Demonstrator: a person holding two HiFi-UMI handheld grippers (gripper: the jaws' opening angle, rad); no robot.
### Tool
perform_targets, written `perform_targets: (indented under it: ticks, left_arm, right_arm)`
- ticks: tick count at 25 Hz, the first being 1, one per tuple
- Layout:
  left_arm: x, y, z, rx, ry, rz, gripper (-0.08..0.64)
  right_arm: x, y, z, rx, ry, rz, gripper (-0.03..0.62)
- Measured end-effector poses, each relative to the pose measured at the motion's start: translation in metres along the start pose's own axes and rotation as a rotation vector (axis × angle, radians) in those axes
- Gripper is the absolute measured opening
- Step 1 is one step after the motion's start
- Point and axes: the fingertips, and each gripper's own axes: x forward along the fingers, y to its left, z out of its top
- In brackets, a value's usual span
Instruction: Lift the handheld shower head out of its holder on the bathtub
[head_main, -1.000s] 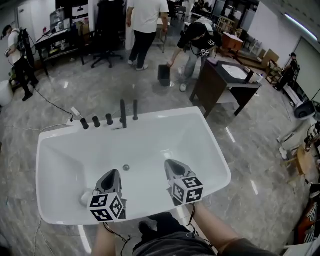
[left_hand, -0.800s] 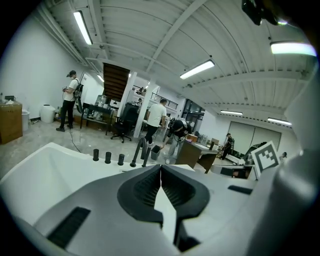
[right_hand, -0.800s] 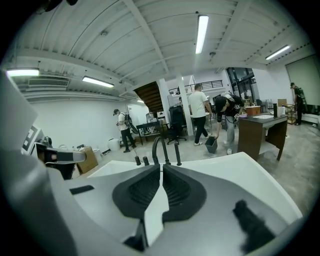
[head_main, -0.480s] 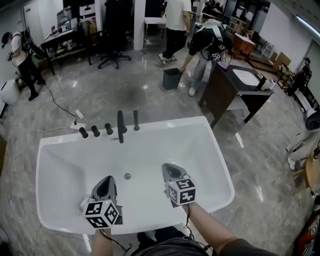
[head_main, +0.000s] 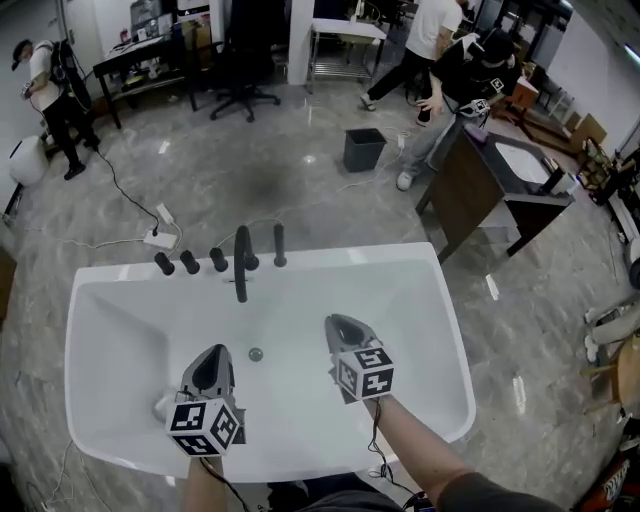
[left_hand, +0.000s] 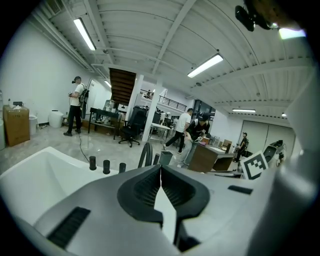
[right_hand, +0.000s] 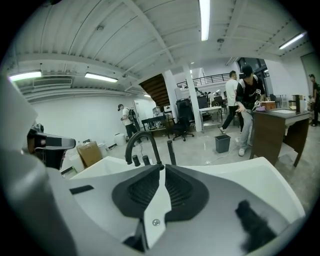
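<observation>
Bathtub (head_main: 352, 253) far rim — handheld shower head (head_main: 279, 243) upright, axis vertical.

Head view looks steeply down on the bathtub (head_main: 350, 256) — both gripper views face its faucet (head_main: 241, 264).

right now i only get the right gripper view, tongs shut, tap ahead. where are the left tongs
observer: The left tongs hang over the tub basin, just left of the drain.
operator: open or shut
observer: Shut, with nothing between them, as their own view shows.
operator: is anything touching the shower head
observer: No. The shower head stands upright in its holder on the far rim, just right of the tap. The right tongs and the left ones are both short of it, over the basin.
</observation>
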Motion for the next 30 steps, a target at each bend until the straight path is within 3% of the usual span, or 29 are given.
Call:
perform_targets:
  ticks: [10, 15, 19, 22, 26, 30]
  left_arm:
    - [0.060, 0.022, -0.007, -0.011, 0.009, 0.023, 0.015]
    - [0.083, 0.033, -0.019, -0.007, 0.034, 0.035, 0.015]
    - [0.102, 0.039, -0.025, 0.015, 0.042, 0.026, 0.015]
    - [0.115, 0.045, -0.030, 0.043, 0.051, 0.013, 0.015]
    - [0.125, 0.058, -0.033, 0.010, 0.034, 0.011, 0.015]
    - [0.135, 0.071, -0.039, 0.020, 0.022, 0.025, 0.015]
  right_arm:
    - [0.083, -0.030, -0.003, -0.008, 0.008, 0.006, 0.034]
    - [0.117, -0.030, -0.015, -0.005, 0.028, 0.054, 0.119]
    - [0.147, -0.036, -0.021, -0.028, 0.035, 0.042, 0.198]
    - [0.174, -0.043, -0.026, -0.024, 0.033, 0.030, 0.218]
    - [0.208, -0.048, -0.031, 0.008, 0.031, 0.025, 0.218]
    - [0.238, -0.051, -0.032, -0.032, 0.018, 0.005, 0.218]
